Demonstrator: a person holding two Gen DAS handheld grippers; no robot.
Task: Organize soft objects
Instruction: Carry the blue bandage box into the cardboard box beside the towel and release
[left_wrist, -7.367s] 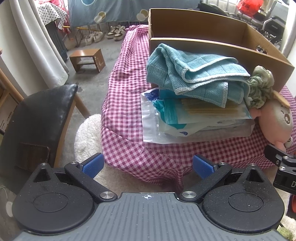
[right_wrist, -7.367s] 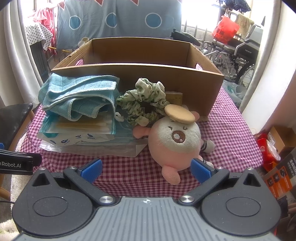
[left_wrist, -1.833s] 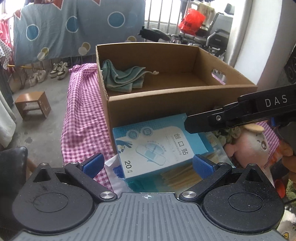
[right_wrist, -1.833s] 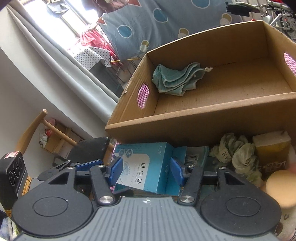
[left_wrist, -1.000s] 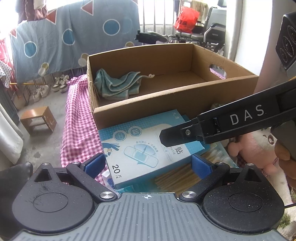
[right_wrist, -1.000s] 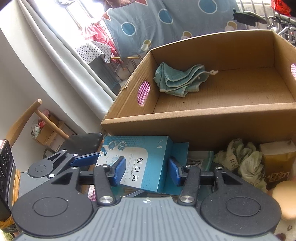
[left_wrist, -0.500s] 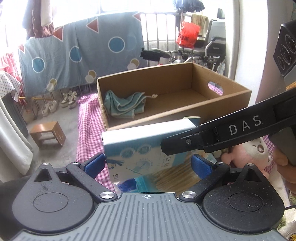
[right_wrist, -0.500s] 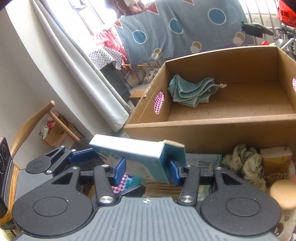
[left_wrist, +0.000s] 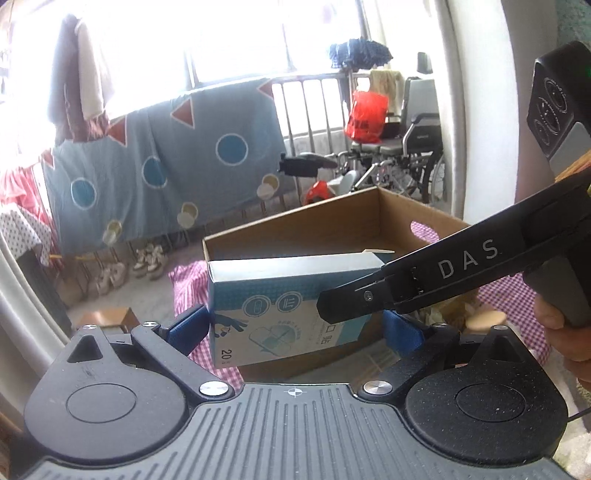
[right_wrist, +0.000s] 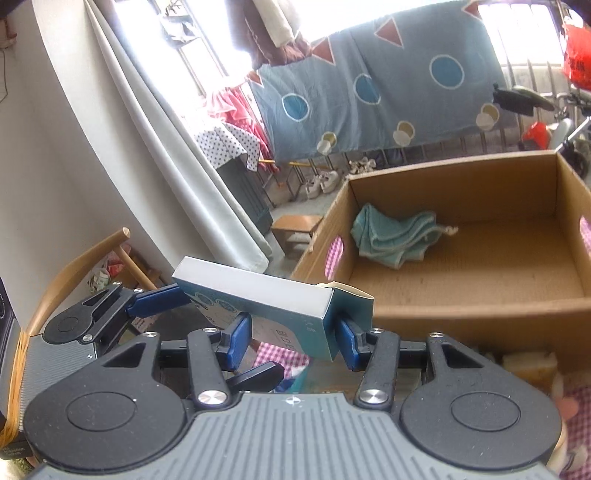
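Spanning both grippers, blue box, right gripper clamped on one end, left gripper bracketing the other, contact unclear.

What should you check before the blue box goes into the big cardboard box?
1. Right hand-held gripper pinching the blue box: ok, both pads press its end.
2. Left hand-held gripper also gripping it: cannot tell; one pad touches, the other sits apart.
3. Blue box lifted above the cardboard box wall: ok.
4. Free floor inside: ok, only the teal towel lies in the far left corner.
5. Blue box's end flap shut: not ok, it sticks out.
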